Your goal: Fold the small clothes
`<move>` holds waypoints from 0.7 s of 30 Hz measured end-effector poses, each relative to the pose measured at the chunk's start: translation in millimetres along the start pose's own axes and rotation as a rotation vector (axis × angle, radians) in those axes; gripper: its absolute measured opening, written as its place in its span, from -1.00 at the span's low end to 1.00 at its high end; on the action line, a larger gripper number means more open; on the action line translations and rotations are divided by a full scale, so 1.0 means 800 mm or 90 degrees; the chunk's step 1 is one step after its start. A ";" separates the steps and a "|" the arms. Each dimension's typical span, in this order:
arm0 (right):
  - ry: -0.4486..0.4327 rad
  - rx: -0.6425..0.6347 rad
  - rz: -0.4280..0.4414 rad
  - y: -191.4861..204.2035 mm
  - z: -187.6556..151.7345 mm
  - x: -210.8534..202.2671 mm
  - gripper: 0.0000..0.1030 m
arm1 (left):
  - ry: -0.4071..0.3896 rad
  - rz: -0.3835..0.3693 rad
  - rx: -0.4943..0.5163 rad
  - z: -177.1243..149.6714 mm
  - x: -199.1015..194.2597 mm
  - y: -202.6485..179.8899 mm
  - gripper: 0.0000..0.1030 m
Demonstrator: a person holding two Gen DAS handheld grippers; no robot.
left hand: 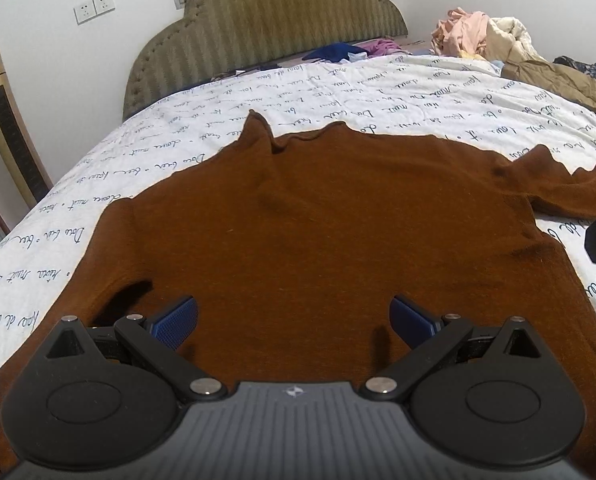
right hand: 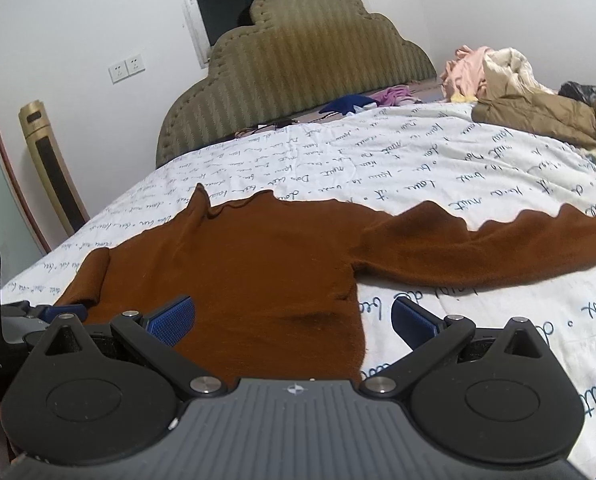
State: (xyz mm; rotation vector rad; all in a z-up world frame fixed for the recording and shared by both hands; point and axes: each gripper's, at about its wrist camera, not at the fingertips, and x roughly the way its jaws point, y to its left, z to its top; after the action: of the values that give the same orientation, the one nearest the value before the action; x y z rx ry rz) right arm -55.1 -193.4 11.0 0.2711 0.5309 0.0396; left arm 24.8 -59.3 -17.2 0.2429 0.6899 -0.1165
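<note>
A brown long-sleeved sweater (left hand: 317, 232) lies flat on the white bedspread (left hand: 98, 184) with blue script, collar toward the headboard. Its right sleeve (right hand: 497, 244) stretches out to the right. Its left sleeve (left hand: 110, 248) lies folded in along the body. My left gripper (left hand: 294, 320) is open and empty, low over the sweater's lower body. My right gripper (right hand: 294, 320) is open and empty over the sweater's right side edge, with one blue pad (right hand: 170, 320) above the cloth and the other pad (right hand: 413, 320) above the bedspread (right hand: 417, 168). The left gripper (right hand: 58, 314) shows at the left of the right wrist view.
A padded olive headboard (left hand: 266, 40) stands at the far end. A heap of clothes and a tan jacket (left hand: 497, 48) lies at the far right of the bed. Blue and purple garments (left hand: 337, 52) lie by the headboard. A gold tower heater (left hand: 6, 120) stands left of the bed.
</note>
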 end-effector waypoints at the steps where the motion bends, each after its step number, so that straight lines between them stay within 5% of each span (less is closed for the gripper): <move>1: -0.001 0.002 -0.002 -0.002 -0.001 -0.001 0.99 | 0.000 0.000 0.002 0.000 0.000 -0.002 1.00; 15: -0.007 0.045 -0.014 -0.038 -0.004 -0.005 0.99 | 0.007 -0.006 0.026 -0.001 0.002 -0.016 1.00; 21: -0.030 0.080 -0.078 -0.089 0.005 -0.012 0.99 | -0.001 -0.024 0.018 -0.002 -0.006 -0.008 1.00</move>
State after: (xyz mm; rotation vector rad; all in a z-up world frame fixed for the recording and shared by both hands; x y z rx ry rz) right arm -63.8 -263.6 0.0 0.3605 0.5023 -0.1192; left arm 18.6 -65.1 -16.7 0.2572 0.6912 -0.1628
